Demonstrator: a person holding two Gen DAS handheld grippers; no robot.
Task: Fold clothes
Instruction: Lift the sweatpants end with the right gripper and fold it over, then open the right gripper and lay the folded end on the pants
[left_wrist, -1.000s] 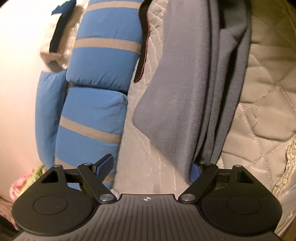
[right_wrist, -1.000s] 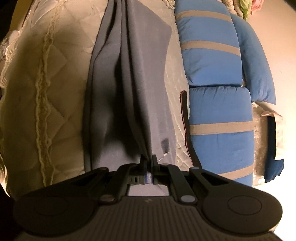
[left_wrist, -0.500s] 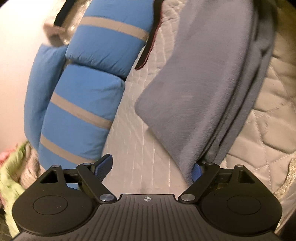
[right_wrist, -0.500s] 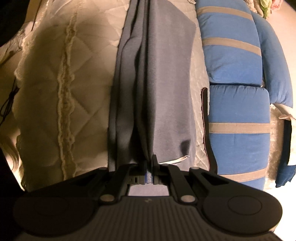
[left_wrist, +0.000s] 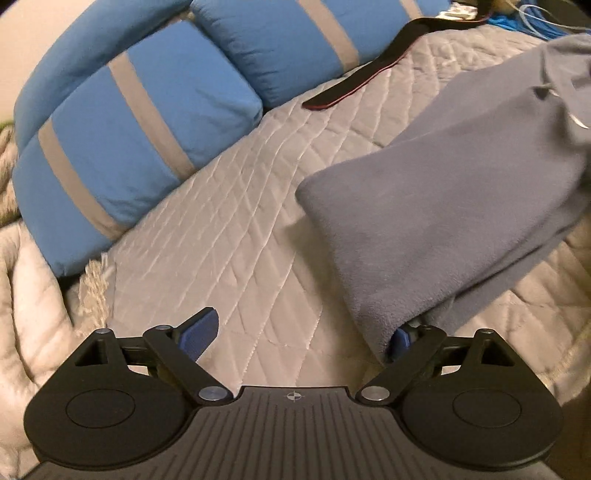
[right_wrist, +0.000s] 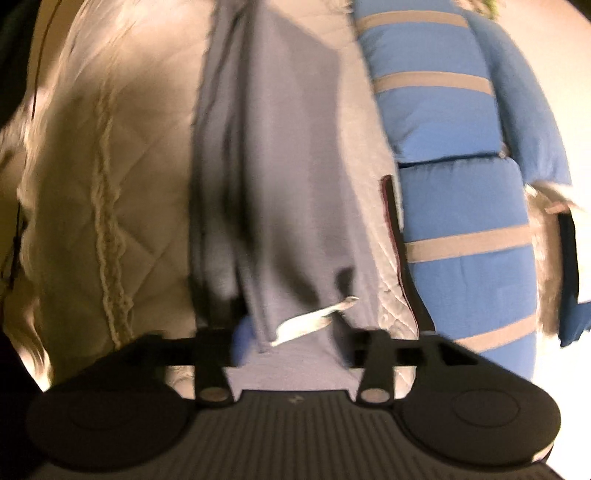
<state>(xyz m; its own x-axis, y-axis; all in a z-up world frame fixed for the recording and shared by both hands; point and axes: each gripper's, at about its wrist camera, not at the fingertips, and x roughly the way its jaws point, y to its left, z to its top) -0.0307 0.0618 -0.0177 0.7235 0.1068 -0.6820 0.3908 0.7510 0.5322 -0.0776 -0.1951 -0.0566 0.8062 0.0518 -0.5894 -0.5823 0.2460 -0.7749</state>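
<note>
A grey fleece garment (left_wrist: 450, 192) lies in long folds on a quilted beige bedspread (left_wrist: 236, 236). My left gripper (left_wrist: 295, 336) is open; the cloth's near corner drapes over its right finger (left_wrist: 400, 339), and its left finger (left_wrist: 197, 328) is bare. In the right wrist view the same garment (right_wrist: 288, 177) stretches away from me, with a white label (right_wrist: 314, 321) at its near end. My right gripper (right_wrist: 291, 347) is open, its jaws wide apart, with the garment's end lying between them.
Blue pillows with tan stripes (left_wrist: 122, 147) line the bed's edge, also in the right wrist view (right_wrist: 458, 192). A dark strap with a red edge (left_wrist: 369, 74) lies on the quilt beside them. A pale fluffy blanket (left_wrist: 33, 295) is at left.
My right gripper has opened and let go of the garment's end. My left gripper has swung and tilted, so the pillows now sit across the top; it stays open.
</note>
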